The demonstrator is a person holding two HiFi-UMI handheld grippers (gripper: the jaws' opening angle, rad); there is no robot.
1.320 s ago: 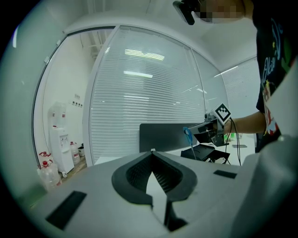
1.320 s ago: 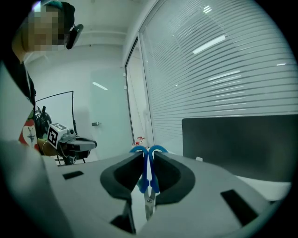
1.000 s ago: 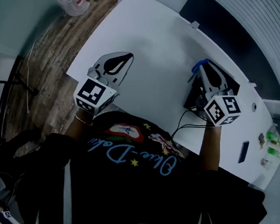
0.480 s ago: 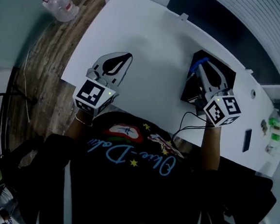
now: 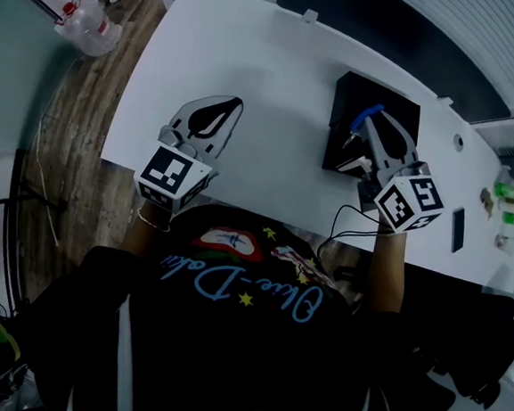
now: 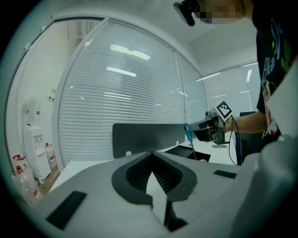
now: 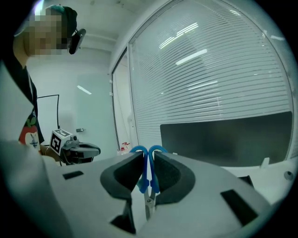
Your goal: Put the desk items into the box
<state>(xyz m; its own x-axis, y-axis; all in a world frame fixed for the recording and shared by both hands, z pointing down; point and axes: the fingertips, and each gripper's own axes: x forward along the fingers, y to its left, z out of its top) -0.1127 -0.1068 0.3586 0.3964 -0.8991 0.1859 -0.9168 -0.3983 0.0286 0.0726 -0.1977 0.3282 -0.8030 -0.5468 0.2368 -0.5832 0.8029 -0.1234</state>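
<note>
Right gripper (image 5: 372, 121) moved scissors (image 7: 148, 173) over box (image 5: 399, 110) by table (image 5: 252, 56) far edge, jaws clamped on handles; left gripper (image 5: 237, 102) closed, empty; release pending

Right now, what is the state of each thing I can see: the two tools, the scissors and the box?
Left tool: shut, nothing in it.
Right tool: shut on the scissors.
Scissors: blades closed, blue handles up between the pads, not yet in the box.
Box: open at the top, standing on the desk; the inside is too dark to tell.
</note>
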